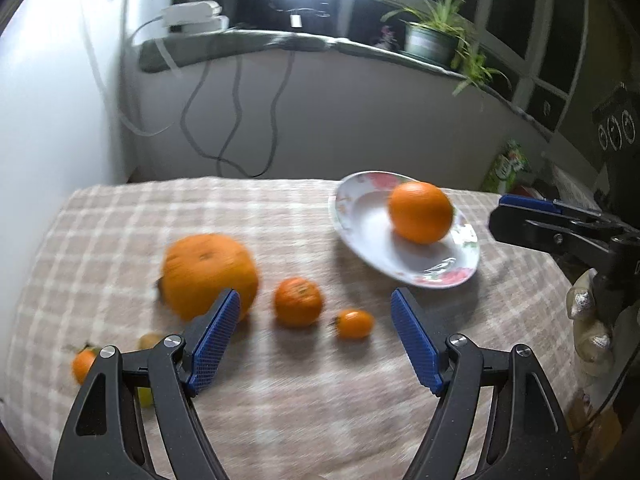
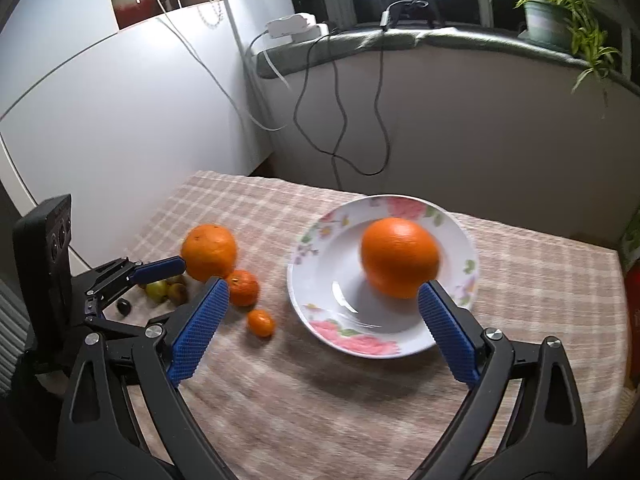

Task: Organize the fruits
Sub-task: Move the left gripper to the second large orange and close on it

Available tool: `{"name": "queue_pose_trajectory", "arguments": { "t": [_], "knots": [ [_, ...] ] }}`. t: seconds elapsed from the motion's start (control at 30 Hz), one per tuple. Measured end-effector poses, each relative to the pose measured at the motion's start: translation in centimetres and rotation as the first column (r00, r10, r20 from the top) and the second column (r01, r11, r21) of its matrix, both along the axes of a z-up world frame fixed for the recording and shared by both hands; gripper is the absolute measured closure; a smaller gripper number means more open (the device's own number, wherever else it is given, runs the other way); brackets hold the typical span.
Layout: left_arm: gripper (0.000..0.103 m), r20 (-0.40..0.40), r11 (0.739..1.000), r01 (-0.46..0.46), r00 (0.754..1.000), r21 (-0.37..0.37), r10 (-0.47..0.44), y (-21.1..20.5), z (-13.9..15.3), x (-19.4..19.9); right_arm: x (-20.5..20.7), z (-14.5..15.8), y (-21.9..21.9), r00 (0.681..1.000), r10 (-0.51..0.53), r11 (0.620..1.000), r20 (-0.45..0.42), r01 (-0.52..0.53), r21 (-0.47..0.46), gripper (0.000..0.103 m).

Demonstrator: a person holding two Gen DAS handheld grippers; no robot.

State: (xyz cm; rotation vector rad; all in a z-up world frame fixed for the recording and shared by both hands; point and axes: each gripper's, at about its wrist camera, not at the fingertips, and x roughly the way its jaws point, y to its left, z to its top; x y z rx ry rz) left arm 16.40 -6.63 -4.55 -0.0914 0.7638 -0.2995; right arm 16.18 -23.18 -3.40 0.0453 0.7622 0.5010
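A flowered white plate (image 2: 308, 240) rests on the checked tablecloth (image 2: 320, 400) with a large orange (image 2: 400, 258) in it. My right gripper (image 2: 323, 286) is open just short of the plate, nothing between its blue pads. Left of the plate lie another large orange (image 1: 208, 276), a mandarin (image 1: 298, 302) and a kumquat (image 1: 354, 323) in a row. My left gripper (image 1: 316, 296) is open above and just short of these three, holding nothing. The plate (image 1: 360, 236) and its orange (image 1: 420, 212) lie to the right of that gripper.
More small fruit lies at the table's left: a small orange one (image 1: 82, 364), greenish ones (image 2: 160, 290) and a dark one (image 2: 124, 306). A white cabinet (image 2: 120, 120) borders the left side. Behind are dangling cables (image 2: 340, 120), a windowsill plant (image 1: 432, 36) and a green carton (image 1: 508, 168).
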Motion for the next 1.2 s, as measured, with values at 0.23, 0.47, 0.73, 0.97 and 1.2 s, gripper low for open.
{"name": "queue_pose_trajectory", "arguments": {
  "t": [0.23,0.47,0.73,0.97,1.2],
  "knots": [
    [0.025,-0.037,0.995,-0.083,0.996,-0.055,0.081,3.9,-0.7,0.1,1.5,-0.1,3.2,0.997,0.073,0.996,-0.03,-0.072,0.052,0.006],
    [0.025,-0.059,0.991,-0.102,0.994,-0.085,0.097,5.3,-1.5,0.7,4.2,-1.5,6.8,0.983,0.143,0.985,-0.111,-0.131,0.112,0.006],
    [0.027,-0.079,0.987,-0.104,0.992,-0.12,0.095,6.0,-2.1,2.0,6.9,-3.6,9.0,0.959,0.176,0.974,-0.222,-0.137,0.178,0.016],
    [0.033,-0.091,0.985,-0.095,0.992,-0.143,0.083,5.9,-2.5,2.4,8.7,-5.3,10.5,0.931,0.203,0.96,-0.304,-0.129,0.248,0.024],
    [0.034,-0.097,0.984,-0.102,0.991,-0.143,0.089,6.1,-3.0,3.1,9.7,-6.5,12.3,0.909,0.229,0.955,-0.349,-0.139,0.262,0.025]
  ]
}}
